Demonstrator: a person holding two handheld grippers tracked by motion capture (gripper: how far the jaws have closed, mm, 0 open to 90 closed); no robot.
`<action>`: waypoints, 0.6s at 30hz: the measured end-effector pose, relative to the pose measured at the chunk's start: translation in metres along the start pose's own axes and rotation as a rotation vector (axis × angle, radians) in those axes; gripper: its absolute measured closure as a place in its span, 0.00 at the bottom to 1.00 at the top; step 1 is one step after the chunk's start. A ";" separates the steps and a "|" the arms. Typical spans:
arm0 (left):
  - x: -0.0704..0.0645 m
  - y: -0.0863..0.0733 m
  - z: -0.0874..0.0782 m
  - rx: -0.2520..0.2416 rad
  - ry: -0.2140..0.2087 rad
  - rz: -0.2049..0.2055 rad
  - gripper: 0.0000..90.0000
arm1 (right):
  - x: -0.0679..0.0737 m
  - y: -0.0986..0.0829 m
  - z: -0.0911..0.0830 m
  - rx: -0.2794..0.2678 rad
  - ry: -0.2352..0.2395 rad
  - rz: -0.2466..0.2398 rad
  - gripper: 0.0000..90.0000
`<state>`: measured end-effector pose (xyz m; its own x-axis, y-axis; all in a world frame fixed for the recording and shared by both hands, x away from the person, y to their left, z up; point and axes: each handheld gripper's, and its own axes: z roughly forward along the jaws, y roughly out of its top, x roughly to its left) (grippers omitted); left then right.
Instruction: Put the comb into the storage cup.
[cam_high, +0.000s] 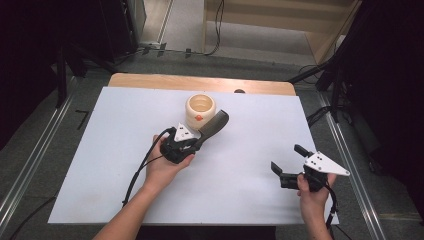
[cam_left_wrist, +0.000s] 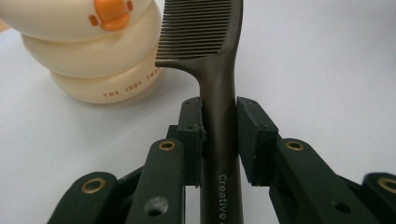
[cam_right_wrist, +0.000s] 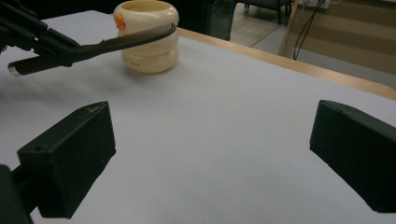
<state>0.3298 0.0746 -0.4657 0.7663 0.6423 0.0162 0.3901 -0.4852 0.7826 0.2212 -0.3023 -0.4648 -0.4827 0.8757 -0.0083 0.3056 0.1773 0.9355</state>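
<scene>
You had the left gripper (cam_high: 196, 143) clamped on the handle of the dark comb (cam_left_wrist: 212, 70), both jaws pressed against its sides, and you held it up off the white table (cam_high: 250, 165) with the toothed end just beside the cream cup (cam_high: 200, 110). In the right gripper view the comb's tip (cam_right_wrist: 140, 36) crossed in front of the cup (cam_right_wrist: 147, 39) near its rim, though whether the two touched was not clear. The step in hand looked like carrying the comb to the cup, with the drop not yet made. The next move would call for you to lift the tip over the rim, tilt the comb more upright and lower it into the opening before letting go. Your right gripper (cam_high: 289, 168) sat well apart near the table's right edge, jaws spread wide with nothing between them. The inside of the cup was mostly hidden, the comb's handle end was cut off in the left gripper view, and the small print on cup and comb was only partly readable.
</scene>
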 end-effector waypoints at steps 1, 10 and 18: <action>0.001 0.000 -0.001 -0.006 0.004 -0.001 0.81 | 0.001 0.002 0.002 0.002 0.006 0.000 0.00; 0.003 -0.005 -0.012 -0.067 0.024 -0.008 0.81 | 0.015 0.024 0.027 -0.015 0.067 0.028 0.00; 0.004 -0.008 -0.021 -0.142 0.056 -0.021 0.81 | 0.029 0.044 0.054 -0.042 0.128 0.090 0.00</action>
<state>0.3192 0.0935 -0.4595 0.7275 0.6855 0.0304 0.3267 -0.3851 0.8631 0.2648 -0.2449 -0.4432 -0.5566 0.8222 0.1192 0.3195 0.0794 0.9442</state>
